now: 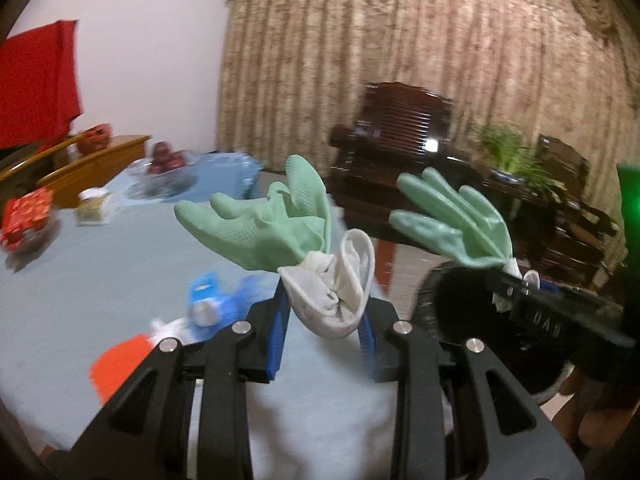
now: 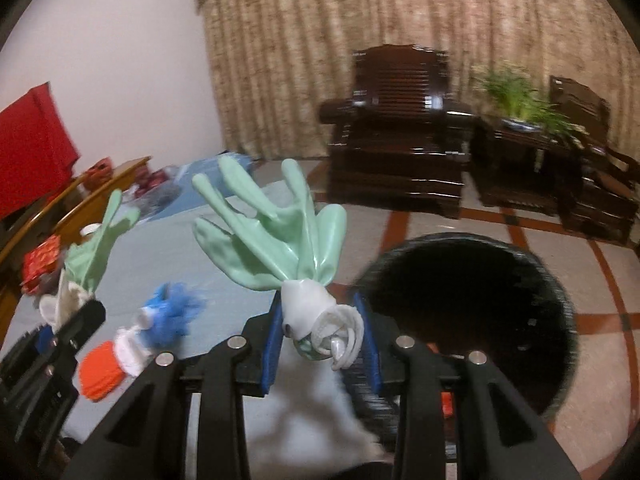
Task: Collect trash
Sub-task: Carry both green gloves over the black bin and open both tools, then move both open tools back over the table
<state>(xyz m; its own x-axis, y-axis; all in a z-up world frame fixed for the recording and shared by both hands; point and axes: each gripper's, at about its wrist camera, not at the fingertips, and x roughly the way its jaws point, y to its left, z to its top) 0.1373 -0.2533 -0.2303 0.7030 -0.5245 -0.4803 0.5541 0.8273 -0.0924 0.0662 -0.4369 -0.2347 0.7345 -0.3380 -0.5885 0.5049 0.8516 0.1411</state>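
The left gripper pinches the bunched white cuff of one green rubber glove between its blue pads, the glove's fingers standing up and away from the jaws. The right gripper does the same with a second green glove, its white cuff squeezed between the pads. That makes two gloves, one to each gripper.

Both grippers hang over the near edge of a table covered in a pale blue cloth. Just off that edge, on the floor, stands one round black bin, its dark mouth open and close to the right gripper.

On the cloth behind the grippers lie a crumpled blue-and-white wrapper, an orange piece beside it with something white between the two, a red patterned box, a small pale box and a clear bowl of dark red fruit. All of these are blurred.

Beyond the table a red cloth hangs at the left by a white wall, over a light wooden cabinet. A long beige curtain fills the back wall. In front of it stand two dark wooden armchairs, with one potted green plant on a dark side table between them. The floor is tiled, with red-brown lines.
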